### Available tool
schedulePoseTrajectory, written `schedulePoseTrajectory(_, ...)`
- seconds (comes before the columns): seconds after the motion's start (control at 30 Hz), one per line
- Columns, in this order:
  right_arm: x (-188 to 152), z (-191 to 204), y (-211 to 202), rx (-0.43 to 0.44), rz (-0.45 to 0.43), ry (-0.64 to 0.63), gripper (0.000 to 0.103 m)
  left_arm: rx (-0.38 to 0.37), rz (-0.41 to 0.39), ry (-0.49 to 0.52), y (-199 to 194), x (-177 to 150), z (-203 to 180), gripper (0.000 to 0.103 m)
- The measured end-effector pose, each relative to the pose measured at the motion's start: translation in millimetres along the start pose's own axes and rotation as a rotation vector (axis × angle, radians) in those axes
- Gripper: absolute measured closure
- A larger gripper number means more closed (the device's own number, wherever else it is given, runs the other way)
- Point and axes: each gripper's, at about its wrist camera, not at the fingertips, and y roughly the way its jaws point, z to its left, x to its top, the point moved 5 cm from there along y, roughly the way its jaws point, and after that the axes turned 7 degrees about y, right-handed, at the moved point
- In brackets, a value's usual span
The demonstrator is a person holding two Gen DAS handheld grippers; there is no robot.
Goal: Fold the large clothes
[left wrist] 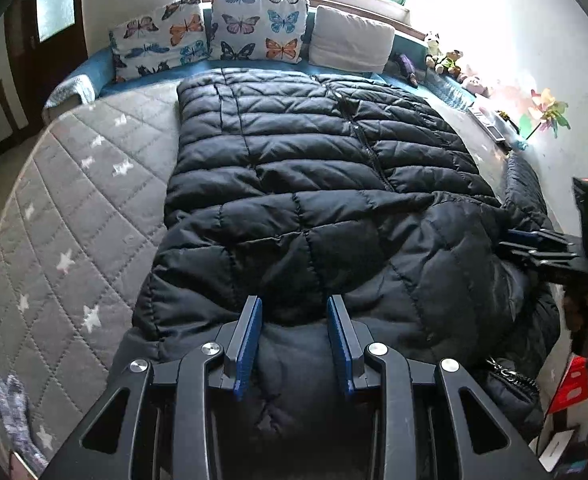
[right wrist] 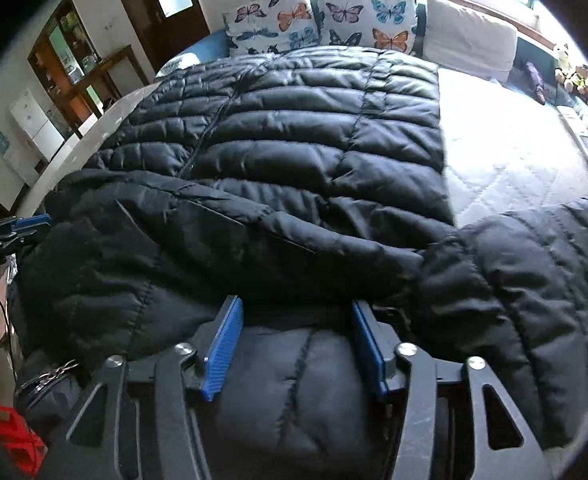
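A black quilted puffer jacket [left wrist: 294, 160] lies spread on the bed, zip side up, its hem towards the pillows. One sleeve [right wrist: 214, 216] is folded across the body, and the other sleeve [right wrist: 534, 260] lies out to the right. My left gripper [left wrist: 294, 304] is at the jacket's near edge with its blue pads pressed on a bunched fold of fabric. My right gripper [right wrist: 294, 304] stands wide over the near edge further right. Puffy fabric sits between its jaws, which do not pinch it. Each gripper also shows in the other's view: right gripper [left wrist: 510, 242], left gripper [right wrist: 42, 226].
The bed has a grey quilted cover with white stars [left wrist: 74, 200]. Butterfly pillows [left wrist: 254, 28] and a plain cushion [left wrist: 350, 38] line the headboard. Stuffed toys [left wrist: 446, 60] and a pinwheel [left wrist: 546, 112] sit along the right wall. A red object [right wrist: 10, 436] is on the floor.
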Motion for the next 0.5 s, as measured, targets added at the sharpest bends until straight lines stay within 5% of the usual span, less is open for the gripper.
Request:
schedulePoseTrajectory(0.17, 2.7, -36.0, -54.0, -0.005, -0.095, 0.067, 0.043, -0.025, -0.065, 0.041, -22.9, 16.0, -23.9, 0.067)
schedulePoseTrajectory(0.5, 2.0, -223.9, -107.3, -0.135, -0.203, 0.453, 0.043, -0.123, 0.015, 0.170, 14.2, 46.7, -119.1, 0.067)
